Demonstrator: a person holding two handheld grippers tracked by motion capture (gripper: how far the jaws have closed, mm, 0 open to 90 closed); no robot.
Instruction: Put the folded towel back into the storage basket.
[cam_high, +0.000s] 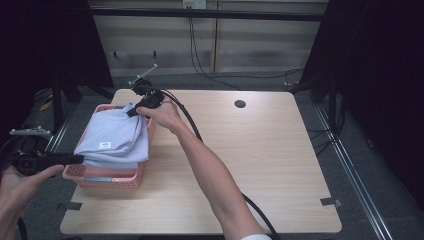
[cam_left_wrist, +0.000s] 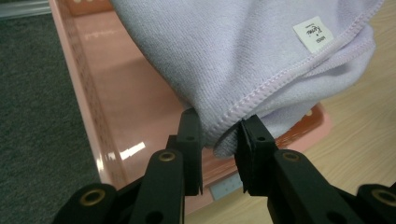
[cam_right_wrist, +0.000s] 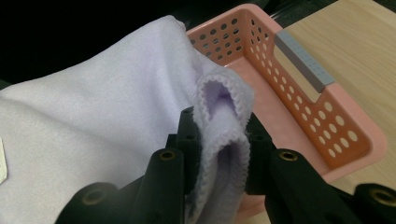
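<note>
Left gripper (cam_high: 75, 159) just off the near-left corner of the basket (cam_high: 102, 178), level, jaws narrowed on a folded corner of the towel (cam_high: 116, 136); in the left gripper view, stitched hem of the towel (cam_left_wrist: 261, 56) pinched between both pads, white label (cam_left_wrist: 313, 33) up on the cloth beyond. Towel draped over the basket, sagging into it, near edge hanging past the basket's near rim, label facing up. Right gripper (cam_high: 136, 111) at the far-right corner of the basket, jaws narrowed on the opposite end of the towel; in the right gripper view, bunched fold (cam_right_wrist: 223, 122) gripped between the pads, perforated pink wall (cam_right_wrist: 299, 100) behind and to the right. Basket at the left edge of the table (cam_high: 260, 160)
</note>
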